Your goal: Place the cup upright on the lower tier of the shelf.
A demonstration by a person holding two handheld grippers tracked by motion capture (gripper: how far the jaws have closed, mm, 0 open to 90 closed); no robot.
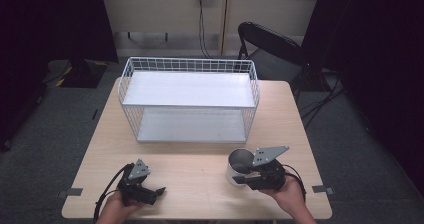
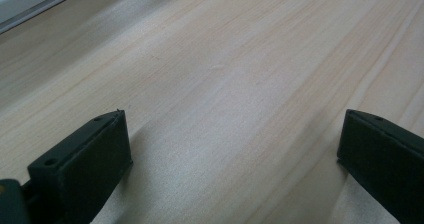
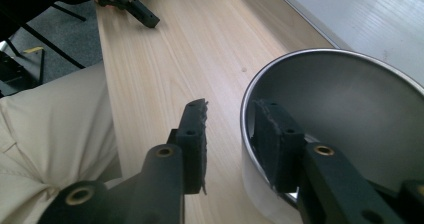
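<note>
A pale, wood-grained rectangular tabletop [image 1: 200, 159] carries a white wire-mesh rack [image 1: 189, 98] with two flat white shelves, set toward the far side and centred. Nearer the person, on the right, a round, shiny steel cup [image 1: 238, 165] stands upright on the wood, its open mouth facing up, apart from the rack's front edge.

The right hand-held gripper [image 1: 243, 178], black with a grey three-cornered plate on top, is held in the person's right hand [image 1: 287, 191] at the near right of the tabletop, pointing left at the cup. In the right gripper view its two black jaws straddle the cup's rim [image 3: 245, 119]: one jaw sits inside the bowl against the inner wall, the other hangs outside over the wood with a clear gap between it and the steel, so the jaws are apart and not clamped.

The left hand-held gripper [image 1: 159, 191] rests in the person's left hand [image 1: 117, 206] at the near left of the tabletop, well apart from the cup, its black cable [image 1: 106, 194] looping off the near edge. In the left gripper view its jaws stand wide apart above bare wood, with nothing between them.

A dark folding chair [image 1: 270, 46] stands beyond the table's far right corner on grey carpet
</note>
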